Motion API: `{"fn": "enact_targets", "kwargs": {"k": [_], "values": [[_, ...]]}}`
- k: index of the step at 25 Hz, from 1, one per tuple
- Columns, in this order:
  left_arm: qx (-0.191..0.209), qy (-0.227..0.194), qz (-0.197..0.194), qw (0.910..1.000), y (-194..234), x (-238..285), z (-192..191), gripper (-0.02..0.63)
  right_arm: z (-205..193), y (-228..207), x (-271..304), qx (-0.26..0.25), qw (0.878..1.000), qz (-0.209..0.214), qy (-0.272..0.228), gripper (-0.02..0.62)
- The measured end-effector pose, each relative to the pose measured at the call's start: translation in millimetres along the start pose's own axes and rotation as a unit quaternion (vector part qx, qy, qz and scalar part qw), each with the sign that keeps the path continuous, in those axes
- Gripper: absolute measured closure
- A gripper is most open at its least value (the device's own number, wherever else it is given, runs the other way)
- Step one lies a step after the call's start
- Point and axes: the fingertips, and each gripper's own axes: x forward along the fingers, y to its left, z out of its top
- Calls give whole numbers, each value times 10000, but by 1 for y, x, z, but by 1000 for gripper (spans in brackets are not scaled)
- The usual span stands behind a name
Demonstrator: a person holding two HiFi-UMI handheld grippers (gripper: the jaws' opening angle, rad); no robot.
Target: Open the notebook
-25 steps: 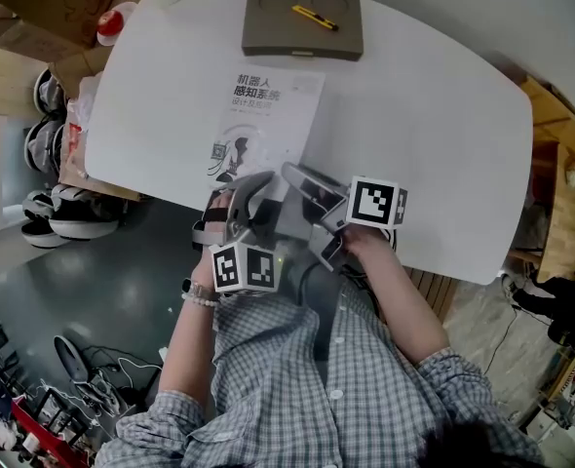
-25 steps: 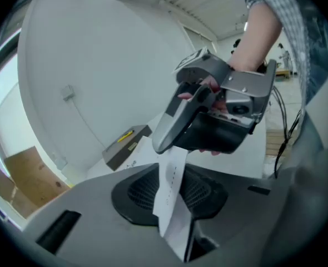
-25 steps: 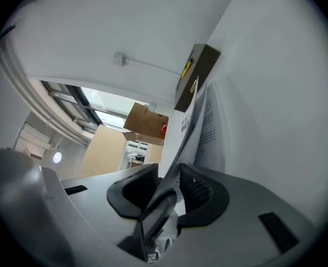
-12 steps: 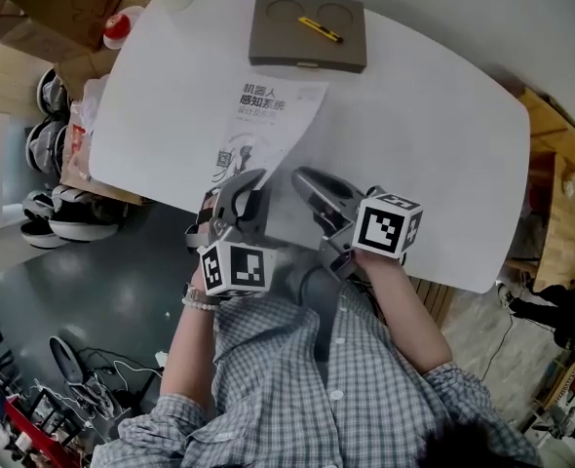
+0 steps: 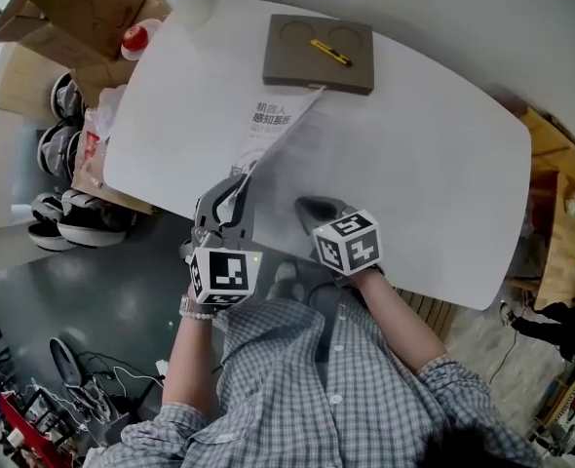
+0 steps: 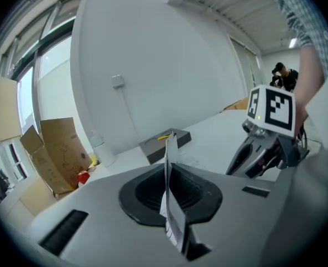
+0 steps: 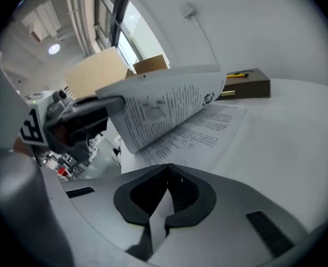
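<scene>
White oval table (image 5: 434, 154) on a dark grey floor (image 5: 112, 291). Left of the table: cardboard boxes (image 5: 68, 3). Right of the table: wooden furniture (image 5: 560, 213). Behind the table: white wall (image 6: 153, 54), flanked by tall windows (image 6: 53, 88) admitting daylight.

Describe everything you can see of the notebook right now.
The notebook is a thin white paper booklet with a black printed title and a drawing on its cover. It lies on the white table, close to the brown tray. The left claw is shut on the cover's near corner and holds it raised and curved; the printed pages beneath lie flat.
</scene>
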Motion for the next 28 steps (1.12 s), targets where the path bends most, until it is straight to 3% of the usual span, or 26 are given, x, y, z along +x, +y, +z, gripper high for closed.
{"fn": "enact_targets", "kwargs": {"k": [9, 20, 25, 28], "values": [[-648, 137, 686, 9954, 51, -15, -15, 589, -17, -3, 14, -889, 9942, -277, 545, 574], [-1303, 353, 1237, 9831, 98, -21, -50, 589, -16, -4, 12, -536, 9974, -218, 434, 574], [-1777, 538, 1447, 9719, 118, -18, -78, 589, -15, -4, 11, -494, 9975, -235, 446, 574], [-1800, 739, 1496, 9694, 127, -17, -96, 588, -15, -3, 11, -480, 9974, -273, 461, 574]]}}
